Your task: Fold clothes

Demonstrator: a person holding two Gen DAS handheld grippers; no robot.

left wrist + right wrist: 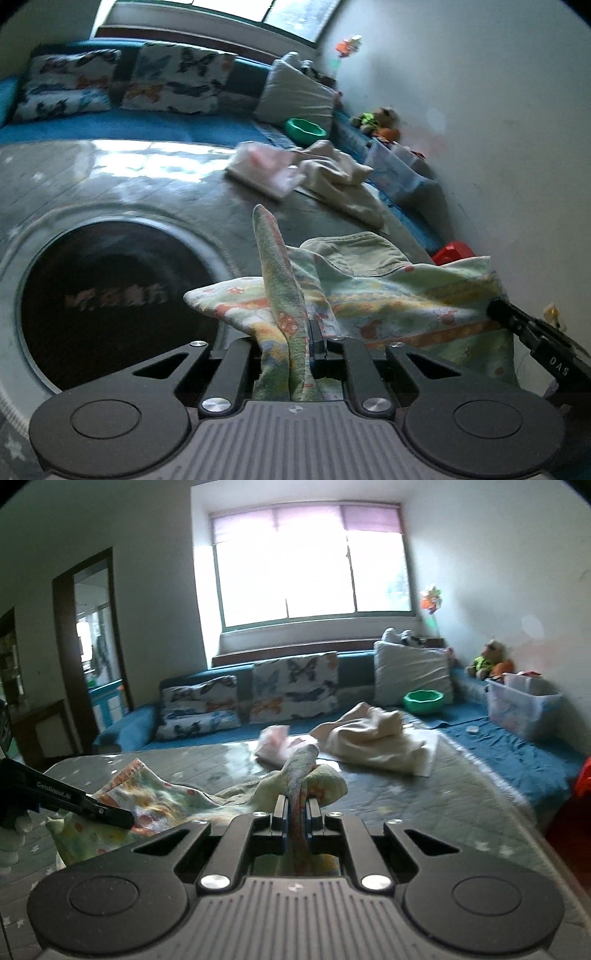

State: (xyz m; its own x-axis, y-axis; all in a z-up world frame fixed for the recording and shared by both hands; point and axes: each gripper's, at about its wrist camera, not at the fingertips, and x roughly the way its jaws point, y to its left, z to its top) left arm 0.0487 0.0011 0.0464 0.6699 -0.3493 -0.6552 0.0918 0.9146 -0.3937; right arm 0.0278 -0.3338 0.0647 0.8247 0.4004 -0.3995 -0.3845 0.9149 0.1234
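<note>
A pale green garment [388, 295] printed with orange and yellow figures hangs stretched between both grippers above the grey table top [147, 192]. My left gripper [291, 339] is shut on one bunched edge, and a strip of the cloth sticks up past its fingers. Its tip also shows at the left of the right wrist view, left gripper [125, 818], pinching the garment [159, 805]. My right gripper [297, 812] is shut on another edge, which rises between its fingers. In the left wrist view the right gripper [495, 308] grips the cloth's far right corner.
On the table further back lie a crumpled cream cloth [373, 742] and a folded pink cloth [277, 746]. A blue sofa [517, 753] wraps around behind, with butterfly cushions [295, 690], a green bowl [423, 700] and a clear plastic box [521, 709]. A dark round inset [110, 295] marks the table.
</note>
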